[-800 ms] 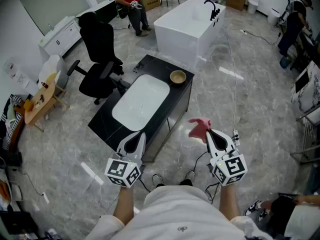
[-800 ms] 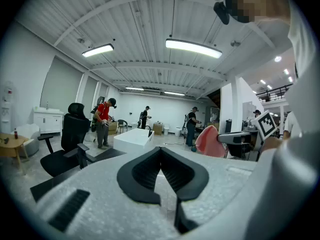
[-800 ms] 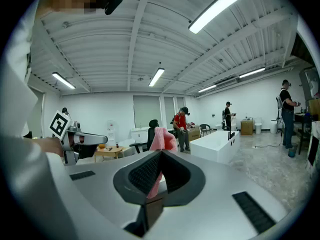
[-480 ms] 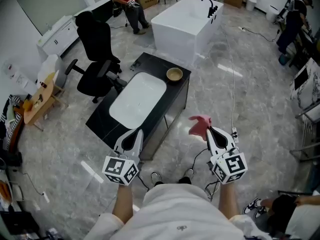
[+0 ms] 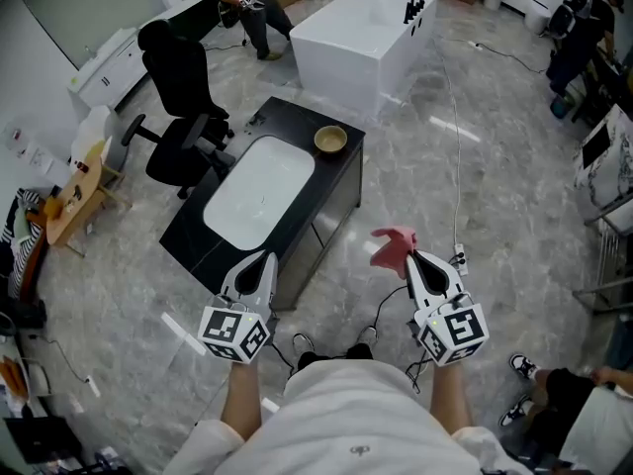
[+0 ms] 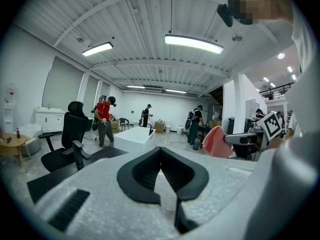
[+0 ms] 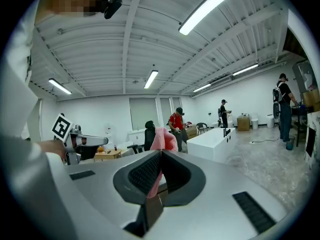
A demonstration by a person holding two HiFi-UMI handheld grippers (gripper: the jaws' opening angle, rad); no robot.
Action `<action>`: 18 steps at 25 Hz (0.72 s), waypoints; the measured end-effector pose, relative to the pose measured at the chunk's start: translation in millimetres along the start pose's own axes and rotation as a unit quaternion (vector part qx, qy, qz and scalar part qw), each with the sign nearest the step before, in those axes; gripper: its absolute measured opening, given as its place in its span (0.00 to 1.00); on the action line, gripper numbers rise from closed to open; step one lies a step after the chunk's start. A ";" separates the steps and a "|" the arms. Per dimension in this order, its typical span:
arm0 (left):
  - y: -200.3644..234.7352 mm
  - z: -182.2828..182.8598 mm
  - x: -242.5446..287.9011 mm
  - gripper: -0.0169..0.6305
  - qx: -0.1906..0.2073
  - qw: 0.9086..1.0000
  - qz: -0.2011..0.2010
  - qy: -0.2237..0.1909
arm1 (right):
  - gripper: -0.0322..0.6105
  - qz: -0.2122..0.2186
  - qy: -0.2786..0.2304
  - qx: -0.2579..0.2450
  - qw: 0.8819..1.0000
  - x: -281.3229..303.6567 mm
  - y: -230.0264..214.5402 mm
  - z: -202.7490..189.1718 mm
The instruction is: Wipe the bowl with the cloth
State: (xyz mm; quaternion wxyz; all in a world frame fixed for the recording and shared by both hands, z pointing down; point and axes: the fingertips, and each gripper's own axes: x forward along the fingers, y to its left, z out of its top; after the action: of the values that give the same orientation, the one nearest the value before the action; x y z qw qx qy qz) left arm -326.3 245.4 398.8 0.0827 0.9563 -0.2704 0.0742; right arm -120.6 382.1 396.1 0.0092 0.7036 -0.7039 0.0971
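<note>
Standing over a grey marbled floor (image 5: 485, 216), well back from the work surface. White rectangular bathtub (image 5: 356, 38) at the far end of the room. Nearer, a black cabinet (image 5: 336, 191) with a white oval basin (image 5: 259, 191) sunk into its top. Black office chair (image 5: 183, 107) close by the cabinet's left side.

Left gripper (image 5: 263, 260) held in the air just short of the cabinet's near corner; jaws pressed together, nothing between them. Right gripper (image 5: 408, 258) over bare floor to the right of the cabinet; jaws pinching a pink cloth (image 5: 393, 246), which bunches up beyond the tips, with a strip running down between the pads in the right gripper view.

Small round tan wooden bowl (image 5: 330, 140) sits upright on the cabinet's far corner, just beside the basin's far end, well apart from both grippers and the cloth.
</note>
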 end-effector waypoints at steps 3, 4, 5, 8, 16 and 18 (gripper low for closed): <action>-10.6 -0.6 7.8 0.05 -0.003 1.000 0.007 0.002 | 0.07 0.001 0.003 0.004 1.000 -10.3 -14.6 -2.5; -14.8 -0.1 11.0 0.05 -0.004 1.000 0.008 0.002 | 0.07 0.001 0.005 0.006 1.000 -13.4 -19.8 -3.2; -19.2 0.1 14.9 0.05 -0.004 1.000 0.008 0.002 | 0.07 0.001 0.007 0.008 1.000 -15.9 -25.7 -4.5; -28.4 -3.5 24.1 0.05 -0.003 1.000 0.010 0.006 | 0.07 -0.002 0.016 0.018 1.000 -16.5 -41.0 -14.5; -11.8 -15.0 58.8 0.05 0.010 1.000 0.011 0.024 | 0.07 -0.003 0.025 0.029 0.999 12.4 -60.9 -29.8; -4.0 -12.9 76.3 0.05 0.016 1.000 0.009 0.022 | 0.07 -0.009 0.024 0.024 0.999 22.3 -70.0 -26.3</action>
State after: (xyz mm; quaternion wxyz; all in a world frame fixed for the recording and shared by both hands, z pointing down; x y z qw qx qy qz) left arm -261.1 212.9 425.1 0.0730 0.9533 -0.2757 0.0998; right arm -54.6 364.6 433.9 0.0098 0.7076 -0.6944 0.1306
